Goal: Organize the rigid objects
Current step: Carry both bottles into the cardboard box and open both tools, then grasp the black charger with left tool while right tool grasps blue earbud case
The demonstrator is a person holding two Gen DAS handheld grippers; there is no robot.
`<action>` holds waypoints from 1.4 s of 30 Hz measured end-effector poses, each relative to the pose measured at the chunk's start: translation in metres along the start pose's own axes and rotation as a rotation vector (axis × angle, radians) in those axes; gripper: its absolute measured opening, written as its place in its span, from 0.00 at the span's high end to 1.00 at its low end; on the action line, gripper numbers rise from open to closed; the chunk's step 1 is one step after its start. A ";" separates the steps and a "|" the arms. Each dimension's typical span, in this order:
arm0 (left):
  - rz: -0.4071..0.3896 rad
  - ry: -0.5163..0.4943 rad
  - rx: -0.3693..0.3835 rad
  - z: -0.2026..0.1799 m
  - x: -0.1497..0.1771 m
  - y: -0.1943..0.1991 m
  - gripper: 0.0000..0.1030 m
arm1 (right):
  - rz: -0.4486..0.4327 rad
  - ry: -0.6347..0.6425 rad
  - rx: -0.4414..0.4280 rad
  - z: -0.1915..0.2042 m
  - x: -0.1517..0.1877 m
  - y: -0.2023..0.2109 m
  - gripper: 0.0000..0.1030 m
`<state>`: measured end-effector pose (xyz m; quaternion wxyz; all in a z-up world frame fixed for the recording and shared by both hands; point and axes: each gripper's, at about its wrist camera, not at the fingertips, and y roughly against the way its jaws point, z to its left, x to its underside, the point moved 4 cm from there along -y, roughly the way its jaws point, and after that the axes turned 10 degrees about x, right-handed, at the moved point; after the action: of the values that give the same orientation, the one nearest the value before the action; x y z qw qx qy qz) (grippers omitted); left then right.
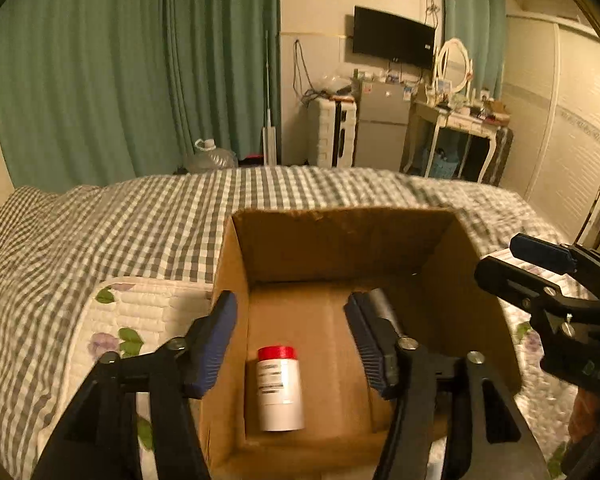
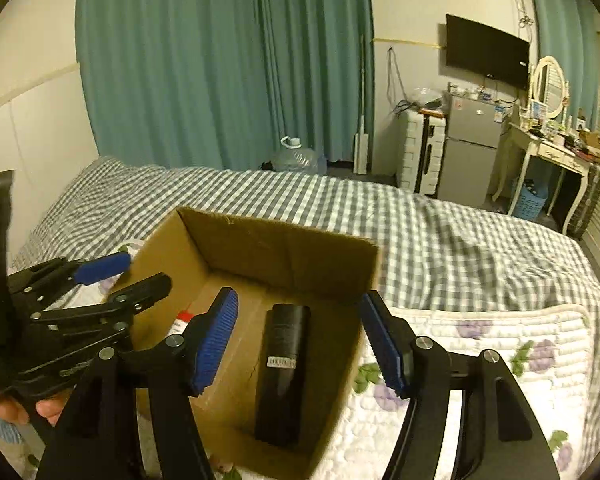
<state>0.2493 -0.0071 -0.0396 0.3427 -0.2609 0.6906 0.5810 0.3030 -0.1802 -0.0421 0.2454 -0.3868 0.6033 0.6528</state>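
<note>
An open cardboard box (image 1: 340,240) (image 2: 284,252) sits on the bed. A white bottle with a red cap (image 1: 279,388) lies on the box floor; only its cap end (image 2: 183,317) shows in the right wrist view. A black bottle (image 2: 284,372) lies beside it, mostly hidden behind my left finger in the left wrist view (image 1: 384,306). My left gripper (image 1: 292,340) is open and empty above the box, over the white bottle. My right gripper (image 2: 300,344) is open and empty above the black bottle. Each gripper shows in the other's view: the right one (image 1: 548,276), the left one (image 2: 112,276).
The box rests on a white floral quilted pad (image 2: 480,360) over a grey checked bedspread (image 1: 120,220). Green curtains (image 1: 120,60), a water jug (image 1: 210,156), a suitcase, a small fridge (image 2: 470,148), a wall TV and a dressing table (image 2: 552,152) stand beyond the bed.
</note>
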 end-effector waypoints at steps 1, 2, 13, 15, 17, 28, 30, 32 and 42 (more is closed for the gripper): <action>-0.007 -0.012 -0.007 -0.005 -0.002 0.011 0.39 | -0.011 0.001 0.000 -0.002 -0.001 0.009 0.36; -0.014 -0.020 -0.008 -0.008 -0.003 0.019 0.39 | -0.023 0.000 0.003 -0.004 -0.002 0.019 0.35; -0.098 -0.025 -0.037 -0.043 -0.006 0.129 0.35 | -0.121 0.025 0.053 -0.016 0.000 0.143 0.15; -0.097 -0.029 -0.046 -0.048 0.000 0.139 0.35 | -0.125 0.032 0.064 -0.017 0.007 0.160 0.10; -0.091 -0.035 -0.055 -0.053 0.009 0.145 0.35 | -0.124 0.033 0.067 -0.016 0.017 0.169 0.10; 0.020 0.068 -0.056 -0.050 0.096 0.105 0.35 | 0.012 0.068 0.088 -0.005 0.111 0.132 0.08; 0.051 0.098 -0.050 -0.046 0.116 0.091 0.35 | 0.045 0.067 0.088 -0.002 0.127 0.116 0.08; 0.096 0.117 -0.048 -0.043 0.137 0.074 0.35 | 0.079 0.080 0.094 0.003 0.144 0.099 0.08; 0.200 0.115 -0.030 -0.050 0.178 0.040 0.35 | 0.262 0.075 0.073 -0.002 0.181 0.046 0.08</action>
<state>0.0983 -0.0422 -0.1482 0.2390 -0.2284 0.7231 0.6065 0.1624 -0.2155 -0.1595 0.1491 -0.3195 0.6807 0.6421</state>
